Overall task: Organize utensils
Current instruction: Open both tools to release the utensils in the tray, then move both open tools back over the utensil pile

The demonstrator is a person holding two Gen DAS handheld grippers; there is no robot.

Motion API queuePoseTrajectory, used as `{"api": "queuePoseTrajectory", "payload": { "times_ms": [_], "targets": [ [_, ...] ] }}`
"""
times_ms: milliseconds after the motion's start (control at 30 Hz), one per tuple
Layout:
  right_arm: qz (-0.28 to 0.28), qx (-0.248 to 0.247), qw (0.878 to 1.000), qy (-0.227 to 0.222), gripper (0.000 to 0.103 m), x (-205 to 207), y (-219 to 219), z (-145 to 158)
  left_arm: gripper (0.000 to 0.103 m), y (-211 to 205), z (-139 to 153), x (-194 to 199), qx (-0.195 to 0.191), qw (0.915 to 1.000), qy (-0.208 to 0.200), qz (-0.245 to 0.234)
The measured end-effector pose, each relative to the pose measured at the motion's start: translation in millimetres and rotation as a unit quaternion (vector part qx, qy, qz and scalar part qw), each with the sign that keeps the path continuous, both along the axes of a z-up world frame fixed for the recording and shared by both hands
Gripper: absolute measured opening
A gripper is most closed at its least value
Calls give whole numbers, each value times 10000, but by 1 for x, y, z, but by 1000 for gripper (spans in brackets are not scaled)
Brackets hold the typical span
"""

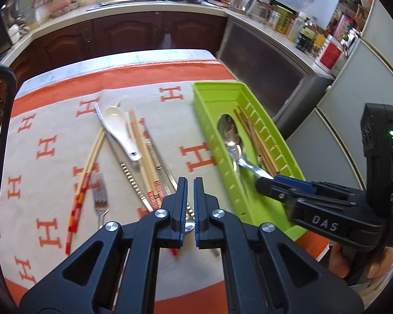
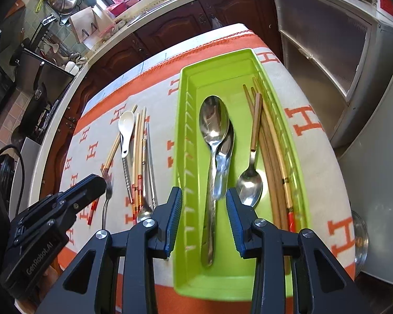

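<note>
Over the ribbed green plastic tray (image 2: pixel 251 60) I hold my right gripper (image 2: pixel 204 217) part-open above glossy steel spoons (image 2: pixel 214 123); left gripper (image 1: pixel 190 209), at nine o'clock, empty, jaws nearly touching.

Lime-green tray (image 2: pixel 186 83), white spoon (image 2: pixel 125 123) — cream cloth (image 1: pixel 65 136) patterned with orange H letters.

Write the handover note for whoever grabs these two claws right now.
Left claw: shut, empty, above the loose utensils on the cloth.
Right claw: open, above the green tray; a metal spoon handle lies between its pads, not gripped.
Done: two large metal spoons, a small spoon and several brown chopsticks are in the tray.
Left on the cloth: white ceramic spoon, fork, several chopsticks, and a metal spoon.
</note>
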State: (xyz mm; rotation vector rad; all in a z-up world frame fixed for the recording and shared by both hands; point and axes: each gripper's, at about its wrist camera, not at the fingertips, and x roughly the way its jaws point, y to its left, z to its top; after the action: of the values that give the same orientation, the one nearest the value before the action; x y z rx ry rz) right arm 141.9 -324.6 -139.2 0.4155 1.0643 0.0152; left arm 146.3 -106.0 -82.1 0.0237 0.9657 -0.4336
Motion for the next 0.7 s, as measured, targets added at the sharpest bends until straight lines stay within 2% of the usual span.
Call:
{"api": "queuePoseTrajectory", "payload": {
  "times_ms": [167, 367, 500, 700],
  "targets": [
    [-57, -266, 9992, -297, 35, -16, 20, 14, 1, 34, 1, -7, 56, 9994, -121, 325],
    [78, -460, 9971, -609, 35, -18, 46, 28, 1, 79, 3, -8, -123, 9981, -82, 596],
    [359, -485, 9961, -647, 35, -12, 69, 33, 1, 107, 0, 2, -310, 9959, 160, 829],
    [764, -399, 9951, -476, 35, 6, 97, 27, 1, 139, -7, 17, -227, 9930, 243, 1132]
  ]
}}
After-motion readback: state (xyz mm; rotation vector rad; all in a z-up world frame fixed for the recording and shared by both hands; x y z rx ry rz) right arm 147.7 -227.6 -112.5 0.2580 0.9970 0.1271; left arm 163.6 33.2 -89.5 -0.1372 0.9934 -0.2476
